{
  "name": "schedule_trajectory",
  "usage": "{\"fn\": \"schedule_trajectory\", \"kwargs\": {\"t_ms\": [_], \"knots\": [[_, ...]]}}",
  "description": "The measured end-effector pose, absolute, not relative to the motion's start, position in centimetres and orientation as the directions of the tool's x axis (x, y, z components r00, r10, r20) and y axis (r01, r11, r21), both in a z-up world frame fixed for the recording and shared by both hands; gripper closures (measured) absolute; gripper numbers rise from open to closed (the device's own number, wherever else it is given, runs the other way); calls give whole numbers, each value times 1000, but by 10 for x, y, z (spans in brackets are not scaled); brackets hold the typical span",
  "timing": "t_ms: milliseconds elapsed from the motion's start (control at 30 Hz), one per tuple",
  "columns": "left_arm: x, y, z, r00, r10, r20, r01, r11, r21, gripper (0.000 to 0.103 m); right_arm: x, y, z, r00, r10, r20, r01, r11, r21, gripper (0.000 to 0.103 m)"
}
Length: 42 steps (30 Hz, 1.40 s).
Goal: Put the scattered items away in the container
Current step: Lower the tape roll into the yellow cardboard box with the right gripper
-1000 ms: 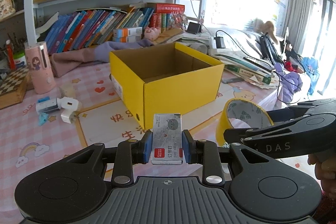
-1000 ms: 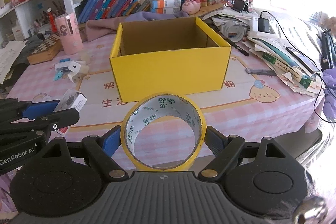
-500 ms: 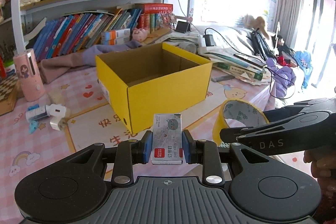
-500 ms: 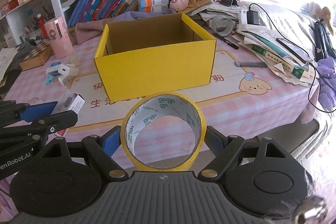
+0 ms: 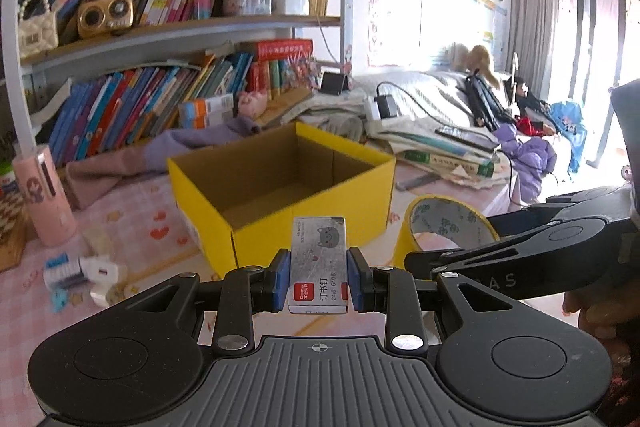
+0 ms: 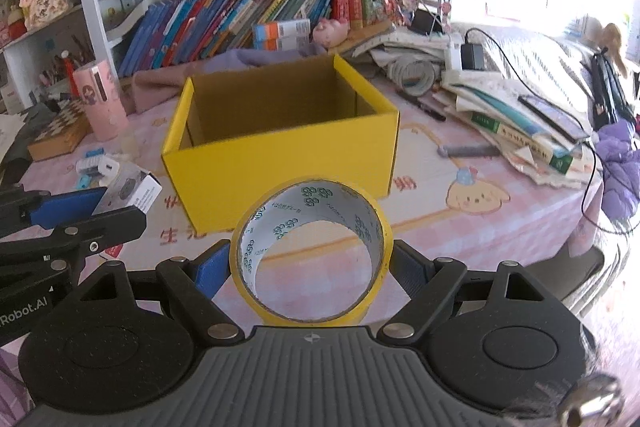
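1. The left claw (image 5: 318,285) is clenched on a small box of staples (image 5: 319,263), blue pads pressing both sides.
2. The right claw (image 6: 310,267) grasps a roll of yellow tape (image 6: 310,253) standing on edge between its pads.
3. Just beyond both claws, an open yellow cardboard box (image 6: 280,155) stands on the pink worktop (image 6: 440,211), its inside showing bare.
4. Left of the claws, small white and blue items (image 5: 80,269) lie scattered near a pink cylinder (image 5: 42,195).
5. Farthest back, bookshelves (image 5: 160,99) line the wall.
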<state>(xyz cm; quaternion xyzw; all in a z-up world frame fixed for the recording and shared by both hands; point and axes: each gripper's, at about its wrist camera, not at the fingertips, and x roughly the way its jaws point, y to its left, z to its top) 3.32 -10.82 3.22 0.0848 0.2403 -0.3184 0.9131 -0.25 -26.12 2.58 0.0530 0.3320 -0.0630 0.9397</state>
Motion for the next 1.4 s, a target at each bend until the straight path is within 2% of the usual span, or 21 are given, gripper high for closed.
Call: {"fn": "schedule_trajectory", "kwargs": {"t_ms": [333,633,1033,1400], "knots": [[66,-124,52,718,-552,-423,620,784,27,75,32,-275,55,829,-93,-551,135,990,36,20],[103,-143,65,770,-503,-391,569,819,67,75,88,-295,74,865,-31,-501,59,997,41,20],[155,-160,49,818,-354,-453,435,896,86,75,170,-310,64,837,110,-536,-101,994,45,20],[190,-174,27,800,-246,-547,368,921,125,75,235,-317,39,767,216,-604,-205,975,88,20]]}}
